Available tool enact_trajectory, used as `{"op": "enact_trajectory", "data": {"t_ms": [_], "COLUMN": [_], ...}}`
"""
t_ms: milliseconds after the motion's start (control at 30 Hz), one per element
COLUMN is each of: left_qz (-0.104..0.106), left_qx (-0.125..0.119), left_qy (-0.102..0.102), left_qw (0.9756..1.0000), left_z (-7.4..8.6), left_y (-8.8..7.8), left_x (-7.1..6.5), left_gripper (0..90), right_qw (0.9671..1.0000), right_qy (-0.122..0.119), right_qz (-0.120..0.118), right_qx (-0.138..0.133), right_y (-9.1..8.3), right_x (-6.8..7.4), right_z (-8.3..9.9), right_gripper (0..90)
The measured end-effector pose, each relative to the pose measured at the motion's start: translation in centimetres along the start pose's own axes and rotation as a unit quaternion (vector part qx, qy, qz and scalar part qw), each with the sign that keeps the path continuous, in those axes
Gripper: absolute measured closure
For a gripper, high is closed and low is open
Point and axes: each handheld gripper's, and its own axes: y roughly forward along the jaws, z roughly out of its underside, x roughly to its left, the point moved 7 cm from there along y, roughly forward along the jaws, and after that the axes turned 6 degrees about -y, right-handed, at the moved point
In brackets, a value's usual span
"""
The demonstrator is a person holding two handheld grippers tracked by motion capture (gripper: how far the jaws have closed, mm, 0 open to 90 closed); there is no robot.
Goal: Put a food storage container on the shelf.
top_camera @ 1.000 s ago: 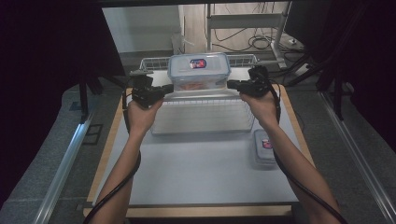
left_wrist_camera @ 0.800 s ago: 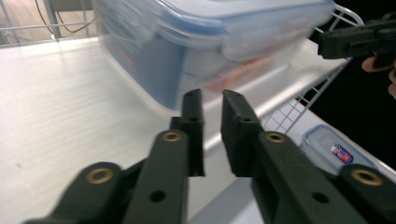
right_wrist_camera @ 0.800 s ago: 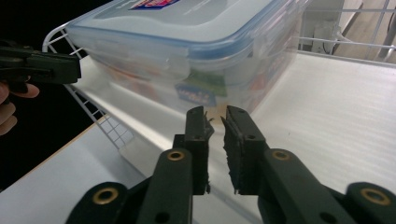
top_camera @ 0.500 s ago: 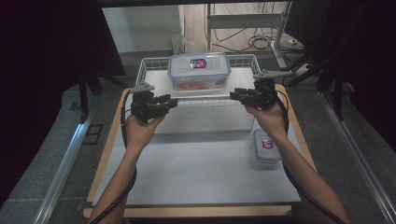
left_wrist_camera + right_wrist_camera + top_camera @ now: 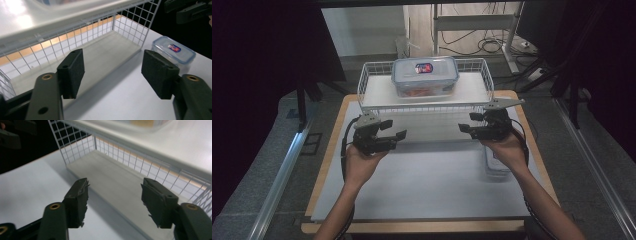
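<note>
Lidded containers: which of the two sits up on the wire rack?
The larger container, with orange contents visible through its side, sits centred on the top shelf of the wire rack. The smaller container rests on the table by the right gripper.

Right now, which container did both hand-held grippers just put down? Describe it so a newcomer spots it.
Find the white wire shelf rack at the table's far edge. On its top tier sits a clear rectangular plastic food container with a blue-rimmed lid. Unlike the matching one on the tabletop, it shows orange contents.
</note>
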Motion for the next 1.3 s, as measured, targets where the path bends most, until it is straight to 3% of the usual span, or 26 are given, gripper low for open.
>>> {"op": "enact_trajectory", "data": {"t_ms": [233,567,767,1033,1167,1300], "left_qz": [-0.006,-0.006,-0.014,-0.034,-0.057,-0.062], "left_qx": [0.005,0.017,0.025,0.049,0.057,0.058], "left_qy": [-0.001,-0.013,-0.021,-0.009,0.016,0.015], "left_qw": [1.0,0.9998,0.9994,0.9982,0.9966,0.9963], "left_z": [2.9,7.3,9.1,12.1,13.0,13.5], "left_y": [-0.2,-0.4,-1.1,-1.2,-1.2,-1.2], "left_x": [-0.3,-1.0,-1.1,-1.6,-1.6,-1.2], "left_gripper": [27.1,17.2,10.9,3.7,1.6,1.4], "right_qw": [1.0,0.9999,0.9998,0.9997,0.9994,0.9984], "right_qy": [-0.005,0.002,0.004,0.009,-0.011,-0.019], "right_qz": [0.006,0.006,-0.003,-0.015,-0.01,-0.008], "right_qx": [0.004,0.013,0.018,0.019,0.032,0.052], "right_y": [-0.3,-0.5,-0.7,-1.4,-1.3,-0.9], "right_x": [0.6,1.3,2.3,3.6,4.2,4.6], "right_z": [2.6,5.8,7.9,10.0,11.0,12.2], "right_gripper": [23.3,13.8,9.7,7.6,6.9,6.2]}}
